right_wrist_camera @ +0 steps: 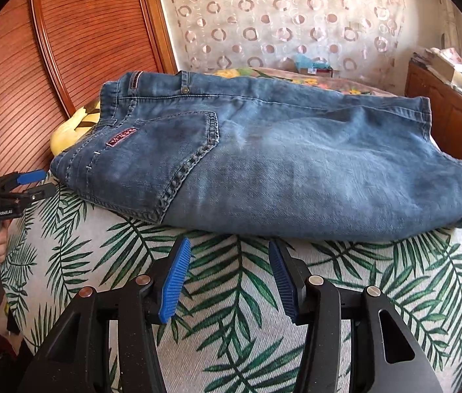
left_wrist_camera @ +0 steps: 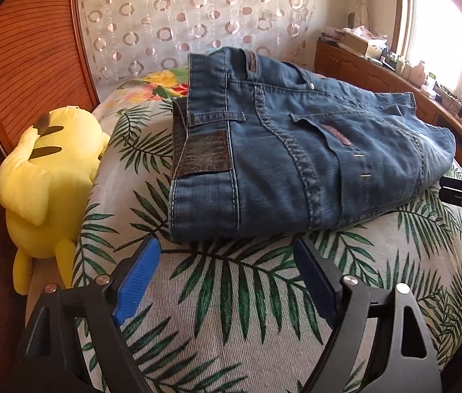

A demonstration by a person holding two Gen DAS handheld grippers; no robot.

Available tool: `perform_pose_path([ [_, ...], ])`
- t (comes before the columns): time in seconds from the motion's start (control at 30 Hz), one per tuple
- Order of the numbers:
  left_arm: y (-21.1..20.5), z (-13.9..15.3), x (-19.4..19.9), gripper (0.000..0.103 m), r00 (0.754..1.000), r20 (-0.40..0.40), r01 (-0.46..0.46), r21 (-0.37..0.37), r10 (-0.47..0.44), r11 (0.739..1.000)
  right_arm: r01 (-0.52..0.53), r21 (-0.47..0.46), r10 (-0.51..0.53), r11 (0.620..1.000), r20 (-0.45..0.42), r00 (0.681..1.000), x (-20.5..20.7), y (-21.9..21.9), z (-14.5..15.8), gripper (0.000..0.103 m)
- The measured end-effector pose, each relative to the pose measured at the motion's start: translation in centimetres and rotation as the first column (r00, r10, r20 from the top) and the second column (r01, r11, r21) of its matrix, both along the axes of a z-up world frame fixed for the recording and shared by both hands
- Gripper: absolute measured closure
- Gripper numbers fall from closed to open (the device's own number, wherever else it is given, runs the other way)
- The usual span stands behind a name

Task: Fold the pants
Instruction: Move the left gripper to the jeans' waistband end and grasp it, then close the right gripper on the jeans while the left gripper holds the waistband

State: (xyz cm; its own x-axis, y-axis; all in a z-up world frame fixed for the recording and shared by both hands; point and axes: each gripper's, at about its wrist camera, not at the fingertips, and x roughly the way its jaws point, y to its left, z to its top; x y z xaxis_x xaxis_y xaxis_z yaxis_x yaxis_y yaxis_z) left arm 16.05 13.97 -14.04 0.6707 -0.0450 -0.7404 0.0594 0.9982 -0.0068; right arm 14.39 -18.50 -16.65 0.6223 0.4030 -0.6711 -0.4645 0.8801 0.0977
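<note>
The jeans [right_wrist_camera: 263, 163] lie on the palm-leaf bedspread [right_wrist_camera: 224, 311] just ahead of both grippers, already folded into a thick, layered bundle. The waistband end, with its leather patch [left_wrist_camera: 203, 155], sits just ahead of the left gripper [left_wrist_camera: 227, 255]. The rounded fold sits ahead and to the right of the right gripper [right_wrist_camera: 229, 255].

Handling, as a judgement: the denim looks heavy and fairly stiff for cloth, with bulky seams and several layers stacked. It should hold a crease, but the bundle will sag and the layers may slide apart if lifted from one point. It is neither fragile nor slippery.

Left gripper: jaws wide apart, nothing between the blue pads [left_wrist_camera: 137, 281], tips just short of the near edge of the denim. Right gripper: jaws roughly half apart, also empty, tips just short of the near edge below the back pocket [right_wrist_camera: 172, 157].

Recommended hold, as a judgement: each gripper takes the near edge straight ahead of it, biting through all layers, clear of the thick pocket seam. Both lift together.

A yellow plush toy [left_wrist_camera: 41, 177] lies beyond the left gripper to its left, against the wooden headboard [left_wrist_camera: 18, 82], clear of the work. A wooden cabinet [left_wrist_camera: 378, 72] stands beyond the bed to the right.
</note>
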Motion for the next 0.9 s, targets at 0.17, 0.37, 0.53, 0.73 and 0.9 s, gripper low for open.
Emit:
perform_pose_path([
  [0.17,0.2,-0.6,1.9,0.036,0.999,-0.03,0.017,0.013,-0.016,1.0,0.003,-0.015,-0.004,1.0,-0.01,1.0,0.5,0.6,-0.3,0.051],
  [0.37,-0.4,0.9,2.5,0.079,0.998,0.01,0.07,0.019,-0.07,0.997,0.016,-0.007,-0.016,1.0,-0.008,1.0,1.3,0.7,0.2,0.051],
  [0.53,-1.4,2.3,1.5,0.085,0.995,0.062,0.07,0.059,-0.074,0.996,0.021,0.037,-0.021,0.999,-0.01,1.0,2.0,0.6,1.0,0.051],
  [0.73,-1.4,5.5,0.3,0.086,0.988,0.143,0.061,0.038,-0.065,0.997,0.014,0.023,-0.015,1.0,0.029,0.999,2.9,0.5,1.9,0.101],
  [0.9,-1.8,8.0,-1.2,0.088,0.978,0.191,0.08,0.04,-0.087,0.996,-0.024,0.015,0.023,1.0,0.112,0.993,0.7,0.4,4.4,0.103],
])
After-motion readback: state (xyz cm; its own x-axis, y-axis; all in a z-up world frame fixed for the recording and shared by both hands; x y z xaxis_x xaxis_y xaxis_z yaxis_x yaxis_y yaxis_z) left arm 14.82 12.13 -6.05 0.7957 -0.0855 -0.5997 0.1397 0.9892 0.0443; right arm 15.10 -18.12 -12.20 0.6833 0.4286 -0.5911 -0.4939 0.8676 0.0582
